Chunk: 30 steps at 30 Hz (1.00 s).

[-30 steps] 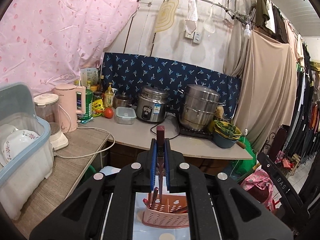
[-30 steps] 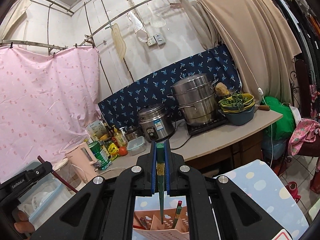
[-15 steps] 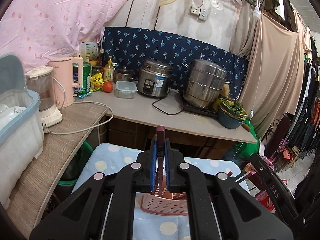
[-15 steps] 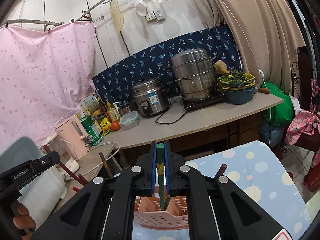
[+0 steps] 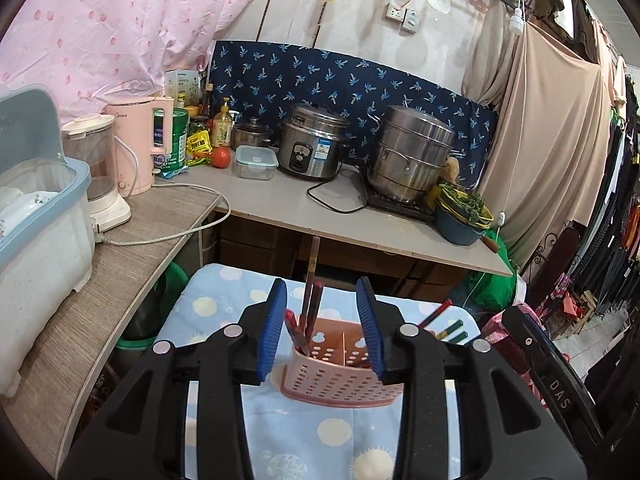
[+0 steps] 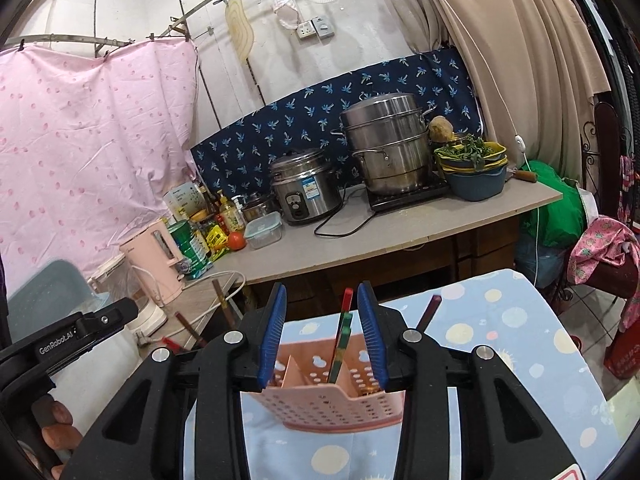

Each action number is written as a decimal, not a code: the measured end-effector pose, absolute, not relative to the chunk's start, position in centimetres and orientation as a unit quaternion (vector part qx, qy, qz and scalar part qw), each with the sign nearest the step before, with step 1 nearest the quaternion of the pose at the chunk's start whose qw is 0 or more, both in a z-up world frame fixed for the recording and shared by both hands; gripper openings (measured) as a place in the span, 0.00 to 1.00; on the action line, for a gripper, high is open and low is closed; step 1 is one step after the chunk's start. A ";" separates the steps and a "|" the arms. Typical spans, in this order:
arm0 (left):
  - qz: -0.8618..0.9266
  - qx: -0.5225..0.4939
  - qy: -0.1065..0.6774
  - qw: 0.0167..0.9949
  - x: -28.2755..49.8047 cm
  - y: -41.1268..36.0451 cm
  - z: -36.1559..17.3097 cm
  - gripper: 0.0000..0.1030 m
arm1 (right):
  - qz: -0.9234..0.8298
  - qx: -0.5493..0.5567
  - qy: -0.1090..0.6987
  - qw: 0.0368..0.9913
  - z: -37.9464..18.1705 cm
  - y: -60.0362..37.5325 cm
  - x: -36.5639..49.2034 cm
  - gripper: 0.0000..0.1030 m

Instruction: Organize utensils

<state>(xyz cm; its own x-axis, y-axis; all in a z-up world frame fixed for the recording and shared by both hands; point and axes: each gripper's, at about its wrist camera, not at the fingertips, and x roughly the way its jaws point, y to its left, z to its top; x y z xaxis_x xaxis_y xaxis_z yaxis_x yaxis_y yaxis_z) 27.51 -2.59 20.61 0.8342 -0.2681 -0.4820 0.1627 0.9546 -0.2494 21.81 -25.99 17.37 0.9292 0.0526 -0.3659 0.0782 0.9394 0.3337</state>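
The pink utensil basket (image 5: 340, 376) sits on the table with the blue spotted cloth (image 5: 224, 292), split into compartments by a divider. In the left wrist view, a bunch of dark brown and red chopsticks (image 5: 310, 300) stand leaning in its left compartment. In the right wrist view, a green chopstick with a red tip (image 6: 341, 334) stands upright in another compartment.

Both tongs are let go: the left gripper (image 5: 322, 330) is spread wide with nothing between its blue pads, and same for the right gripper (image 6: 322, 334). Both hover just above the basket.

Behind the table runs the counter (image 5: 280, 200) with a rice cooker (image 5: 312, 146), a steel steamer pot (image 5: 412, 152) and a pink kettle (image 5: 140, 144).
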 end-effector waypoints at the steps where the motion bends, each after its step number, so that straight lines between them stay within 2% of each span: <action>1: -0.115 -0.097 0.267 0.952 27.1 -2.6 20.6 0.33 | -0.004 0.176 0.192 0.966 17.2 -25.9 21.4 0.35; 14: -0.101 -0.054 0.299 0.947 22.8 -2.7 18.3 0.34 | 0.005 0.164 0.248 0.955 14.4 -24.3 16.3 0.35; 23: -0.086 -0.031 0.340 0.936 20.1 -2.6 15.1 0.34 | 0.003 0.131 0.279 0.951 11.9 -22.4 12.9 0.44; 30: -0.076 -0.022 0.367 0.927 18.6 -2.4 12.7 0.34 | 0.000 0.117 0.297 0.948 10.3 -21.6 11.4 0.44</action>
